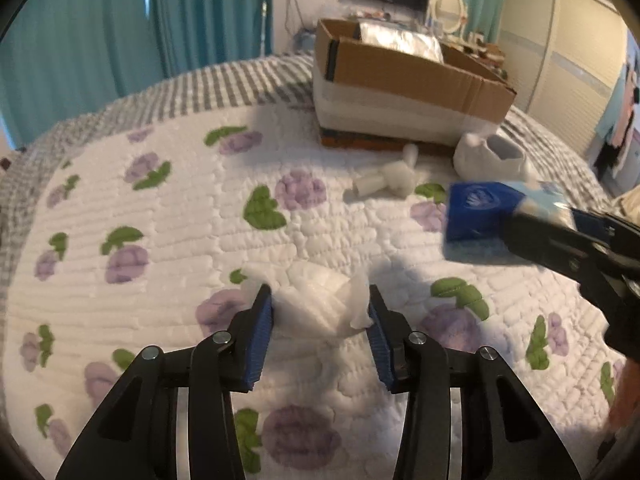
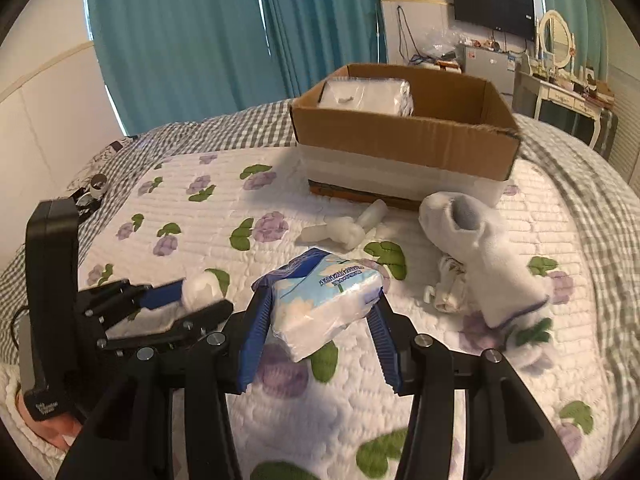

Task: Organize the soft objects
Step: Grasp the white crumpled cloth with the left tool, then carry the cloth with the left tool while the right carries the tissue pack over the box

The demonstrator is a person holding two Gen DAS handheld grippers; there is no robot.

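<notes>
My left gripper (image 1: 320,300) is closed around a white soft wad (image 1: 316,300) lying on the quilt; the wad fills the gap between the fingers. It also shows in the right wrist view (image 2: 202,286). My right gripper (image 2: 320,300) is shut on a blue-and-white tissue pack (image 2: 324,304) and holds it above the bed; the pack also shows in the left wrist view (image 1: 484,212). A cardboard box (image 2: 400,140) with a plastic-wrapped white pack (image 2: 368,96) inside stands at the far side. A white sock (image 2: 480,252) and a small white plush (image 2: 344,232) lie in front of it.
The floral white quilt (image 1: 180,220) covers a bed with a grey checked sheet (image 2: 580,184). A small crumpled white item (image 2: 448,288) lies beside the sock. Teal curtains (image 2: 240,40), a wall TV (image 2: 492,4) and a dresser (image 2: 560,88) stand beyond the bed.
</notes>
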